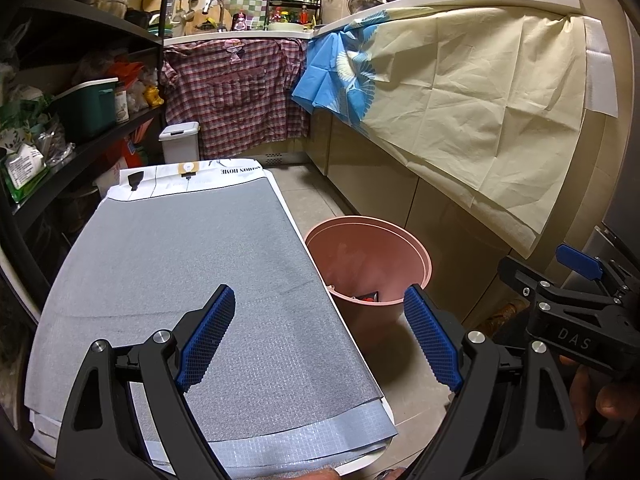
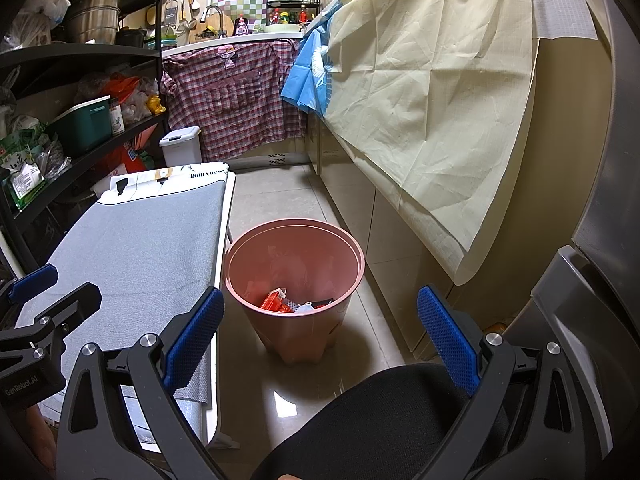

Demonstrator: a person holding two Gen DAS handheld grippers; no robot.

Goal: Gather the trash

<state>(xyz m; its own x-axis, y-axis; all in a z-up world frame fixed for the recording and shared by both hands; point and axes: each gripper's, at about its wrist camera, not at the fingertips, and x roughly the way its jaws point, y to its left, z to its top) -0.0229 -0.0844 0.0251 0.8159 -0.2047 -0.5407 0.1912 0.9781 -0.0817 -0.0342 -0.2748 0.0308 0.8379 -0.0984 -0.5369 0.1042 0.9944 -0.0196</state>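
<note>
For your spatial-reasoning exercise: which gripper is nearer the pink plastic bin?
Right. The right gripper faces the pink plastic bin; the left gripper sits over the grey table mat beside it.

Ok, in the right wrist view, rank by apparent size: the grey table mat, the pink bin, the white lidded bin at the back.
1. Grey table mat, largest.
2. Pink bin.
3. White lidded bin, smallest, though it stands farthest from the camera, so its true size is unsure.
</note>
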